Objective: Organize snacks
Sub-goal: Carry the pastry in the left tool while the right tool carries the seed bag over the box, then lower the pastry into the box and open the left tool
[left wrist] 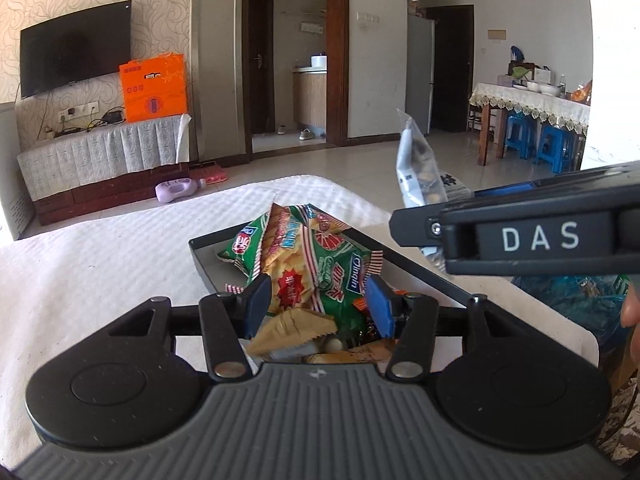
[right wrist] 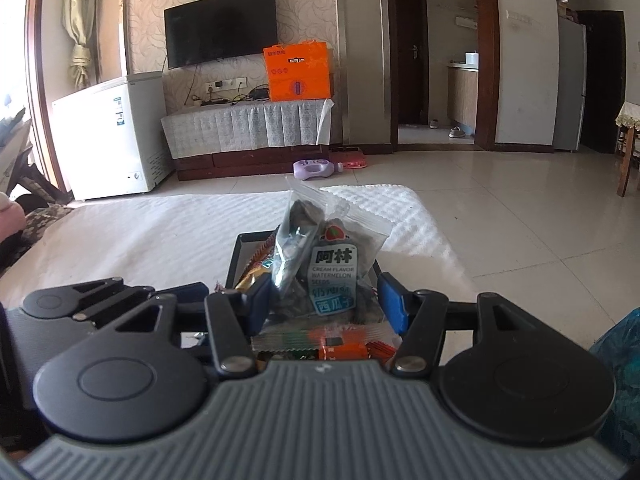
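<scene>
My left gripper [left wrist: 318,306] is shut on a bunch of green and red snack packets [left wrist: 320,264], which stand up between its blue pads over the black tray [left wrist: 208,264]. Under them in the tray lie a tan packet [left wrist: 292,328] and other small snacks. My right gripper [right wrist: 325,300] is shut on a clear bag of watermelon seeds [right wrist: 332,272], held upright above the tray [right wrist: 234,256]. In the left wrist view the right gripper [left wrist: 420,220] reaches in from the right, with the seed bag [left wrist: 416,168] sticking up behind it. Orange packets [right wrist: 344,348] lie below the right fingers.
The tray rests on a table with a white cloth [left wrist: 100,264]. A blue plastic bag [left wrist: 568,300] sits at the table's right side. A person's hand [left wrist: 632,308] shows at the right edge. Tiled floor lies beyond the table's far edge.
</scene>
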Available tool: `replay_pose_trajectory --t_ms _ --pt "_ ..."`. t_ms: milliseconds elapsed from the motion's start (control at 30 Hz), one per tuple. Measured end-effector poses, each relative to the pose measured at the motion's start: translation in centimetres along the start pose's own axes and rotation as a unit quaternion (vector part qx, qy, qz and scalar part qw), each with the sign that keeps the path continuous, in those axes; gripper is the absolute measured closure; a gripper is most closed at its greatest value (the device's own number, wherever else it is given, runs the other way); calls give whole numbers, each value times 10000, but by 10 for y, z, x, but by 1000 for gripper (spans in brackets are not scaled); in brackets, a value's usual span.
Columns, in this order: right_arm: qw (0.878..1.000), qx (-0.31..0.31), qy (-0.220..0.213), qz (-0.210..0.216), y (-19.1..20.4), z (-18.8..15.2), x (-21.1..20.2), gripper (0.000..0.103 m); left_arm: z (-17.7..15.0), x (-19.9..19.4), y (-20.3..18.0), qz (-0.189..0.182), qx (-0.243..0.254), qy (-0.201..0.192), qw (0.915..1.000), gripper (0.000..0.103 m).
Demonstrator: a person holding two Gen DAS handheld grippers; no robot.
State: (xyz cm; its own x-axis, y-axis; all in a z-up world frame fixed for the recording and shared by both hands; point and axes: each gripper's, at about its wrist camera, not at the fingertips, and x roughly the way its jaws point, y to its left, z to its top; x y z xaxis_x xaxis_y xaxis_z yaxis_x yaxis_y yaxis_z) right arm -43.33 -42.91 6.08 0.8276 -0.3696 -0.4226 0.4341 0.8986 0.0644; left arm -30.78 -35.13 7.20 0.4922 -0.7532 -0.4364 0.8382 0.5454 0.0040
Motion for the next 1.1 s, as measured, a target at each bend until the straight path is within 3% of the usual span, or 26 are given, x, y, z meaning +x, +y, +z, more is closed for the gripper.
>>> replay_pose_trajectory --t_ms 867,967,1100 --pt "9994 -33 329 -39 -5 -4 13 47 -14 53 -25 -659 -196 541 9962 44" --pt "9994 4 332 -59 -8 -4 14 47 -15 53 -27 -667 -141 521 9963 40" --pt "9993 86 361 -64 -11 -5 15 47 -16 52 -25 -597 -174 494 9968 21"
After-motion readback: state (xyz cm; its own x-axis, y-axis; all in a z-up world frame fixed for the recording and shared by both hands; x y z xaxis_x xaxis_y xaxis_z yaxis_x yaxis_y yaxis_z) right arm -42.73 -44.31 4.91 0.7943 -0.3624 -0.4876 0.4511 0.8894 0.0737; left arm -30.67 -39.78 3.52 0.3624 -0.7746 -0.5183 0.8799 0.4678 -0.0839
